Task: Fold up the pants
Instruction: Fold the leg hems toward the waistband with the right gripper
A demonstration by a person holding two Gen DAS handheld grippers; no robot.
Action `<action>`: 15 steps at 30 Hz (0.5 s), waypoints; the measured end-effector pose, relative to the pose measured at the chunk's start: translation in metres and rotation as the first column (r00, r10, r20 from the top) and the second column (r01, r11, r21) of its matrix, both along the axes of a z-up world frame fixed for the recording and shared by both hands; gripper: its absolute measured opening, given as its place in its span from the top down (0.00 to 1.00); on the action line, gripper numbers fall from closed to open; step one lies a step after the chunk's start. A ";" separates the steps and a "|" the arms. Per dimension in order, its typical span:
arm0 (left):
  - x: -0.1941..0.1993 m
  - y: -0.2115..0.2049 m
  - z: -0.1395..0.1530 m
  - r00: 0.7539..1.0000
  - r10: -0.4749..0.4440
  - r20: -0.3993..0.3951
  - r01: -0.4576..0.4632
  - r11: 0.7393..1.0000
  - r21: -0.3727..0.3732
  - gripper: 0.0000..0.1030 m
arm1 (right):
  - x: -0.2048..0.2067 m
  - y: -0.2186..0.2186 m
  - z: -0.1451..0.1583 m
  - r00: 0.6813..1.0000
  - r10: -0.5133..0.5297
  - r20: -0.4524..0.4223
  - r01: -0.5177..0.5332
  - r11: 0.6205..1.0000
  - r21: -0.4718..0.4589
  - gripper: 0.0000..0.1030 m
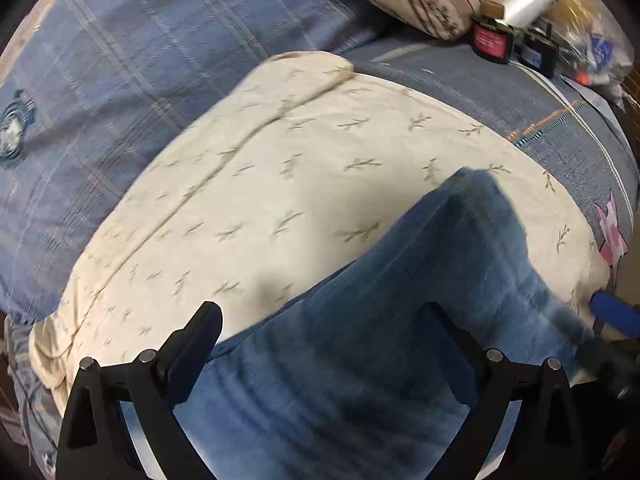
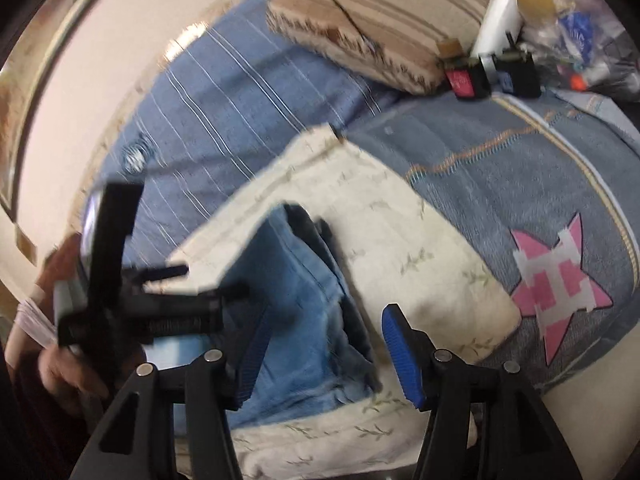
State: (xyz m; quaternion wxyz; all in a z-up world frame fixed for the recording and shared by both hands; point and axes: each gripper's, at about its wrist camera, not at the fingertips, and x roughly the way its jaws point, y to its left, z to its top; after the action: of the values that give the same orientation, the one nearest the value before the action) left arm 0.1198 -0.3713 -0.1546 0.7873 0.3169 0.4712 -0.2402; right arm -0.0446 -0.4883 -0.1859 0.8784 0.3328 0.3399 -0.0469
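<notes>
At the far edge of the bed sits a clear plastic bag (image 2: 576, 36) stuffed with small items too blurred to name, and beside it two small dark boxes (image 2: 468, 78), one with a red face and one with a blue. Your jeans (image 1: 380, 340) lie folded on a cream quilted pad (image 1: 280, 184) sprigged with little olive leaves; in your left view the denim bundle runs its long axis from near-left up toward far-right, ending in a rounded fold. In your right view the same jeans (image 2: 288, 304) show soft, faded blue cloth with darker layers at the right edge. Your left gripper (image 1: 320, 344) stands wide open over the denim, holding nothing. Your right gripper (image 2: 320, 352) is also spread wide, its ribbed blue pads (image 2: 400, 356) either side of the bundle, gripping nothing. The pad rests on a blue woven bedspread (image 2: 500, 184) bearing a pink star patch (image 2: 560, 276), with a striped tan pillow (image 2: 372, 28) beyond.
</notes>
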 end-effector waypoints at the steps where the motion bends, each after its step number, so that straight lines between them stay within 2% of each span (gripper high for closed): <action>1: 0.001 -0.003 -0.004 1.000 -0.013 -0.016 0.013 1.000 -0.005 0.04 | 0.001 -0.001 -0.004 1.000 -0.002 -0.019 0.002 1.000 0.009 0.41; 4: -0.004 -0.020 -0.019 0.993 -0.074 -0.089 0.074 0.997 -0.005 0.04 | 0.000 -0.010 -0.010 0.999 -0.023 -0.048 0.025 0.999 0.045 0.41; 6: -0.005 -0.024 -0.023 0.993 -0.086 -0.078 0.085 0.996 -0.009 0.02 | -0.004 -0.016 -0.010 0.999 -0.041 -0.031 0.043 0.997 0.070 0.41; 9: 0.004 -0.017 -0.016 0.992 -0.059 -0.115 0.051 0.996 -0.074 0.03 | -0.016 -0.029 -0.008 0.996 -0.084 0.023 0.081 0.990 0.117 0.41; 11: 0.008 -0.003 -0.004 0.991 -0.021 -0.129 0.002 0.989 -0.150 0.03 | -0.021 -0.032 -0.008 0.995 -0.097 0.031 0.092 0.987 0.132 0.41; 13: 0.005 0.011 0.008 0.990 -0.008 -0.142 -0.022 0.978 -0.208 0.03 | -0.021 -0.032 -0.009 0.996 -0.087 0.030 0.081 0.986 0.144 0.41; 15: -0.001 0.021 0.016 0.990 -0.007 -0.138 -0.025 0.973 -0.228 0.03 | -0.018 -0.028 -0.007 0.998 -0.048 0.040 0.041 0.985 0.167 0.41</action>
State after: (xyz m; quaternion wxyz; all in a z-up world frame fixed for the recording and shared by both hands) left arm 0.1192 -0.3499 -0.1382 0.7852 0.2044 0.4952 -0.3106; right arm -0.0623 -0.5167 -0.1934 0.8536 0.4131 0.3158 -0.0308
